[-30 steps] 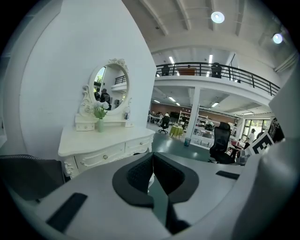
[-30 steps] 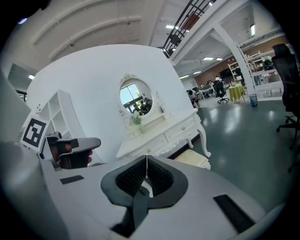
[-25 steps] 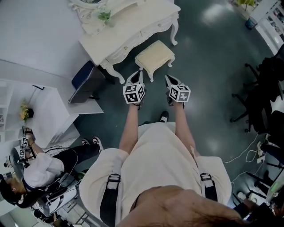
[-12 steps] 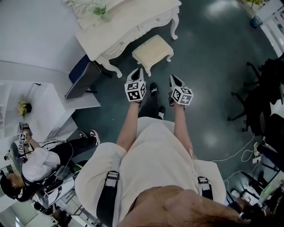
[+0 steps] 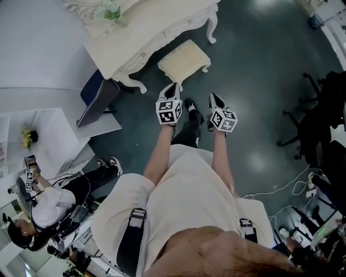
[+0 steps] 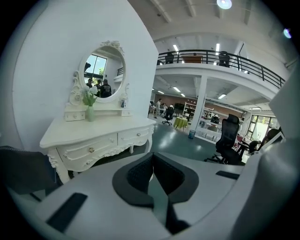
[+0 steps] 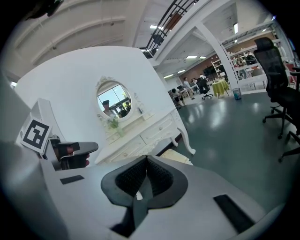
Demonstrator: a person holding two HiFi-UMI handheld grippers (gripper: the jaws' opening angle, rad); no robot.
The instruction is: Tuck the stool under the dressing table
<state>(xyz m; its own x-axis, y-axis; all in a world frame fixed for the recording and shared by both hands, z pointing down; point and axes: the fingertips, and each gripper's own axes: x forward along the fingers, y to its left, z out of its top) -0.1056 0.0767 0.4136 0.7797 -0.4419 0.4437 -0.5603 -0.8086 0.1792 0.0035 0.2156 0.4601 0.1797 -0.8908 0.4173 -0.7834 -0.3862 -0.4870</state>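
Observation:
The cream cushioned stool [image 5: 184, 60] stands on the dark floor just in front of the white dressing table [image 5: 146, 32], outside it, with its legs on the floor. My left gripper [image 5: 173, 87] and right gripper [image 5: 214, 98] hang side by side short of the stool, both shut and holding nothing. In the left gripper view the left gripper [image 6: 152, 157] points at the dressing table [image 6: 93, 138] and its oval mirror [image 6: 103, 70]; the stool is hidden there. Past the right gripper [image 7: 146, 158], a corner of the stool [image 7: 177, 156] shows below the table [image 7: 140, 136].
A dark blue chair [image 5: 97, 97] stands left of the table beside a white cabinet [image 5: 48, 135]. A seated person [image 5: 43, 203] is at the lower left. Black office chairs [image 5: 319, 108] and floor cables [image 5: 281, 186] lie to the right. A flower vase [image 5: 111, 11] stands on the tabletop.
The person has stepped toward the table, and a shoe now shows between the grippers. Both grippers stay shut and level. The stool has not moved relative to the table.

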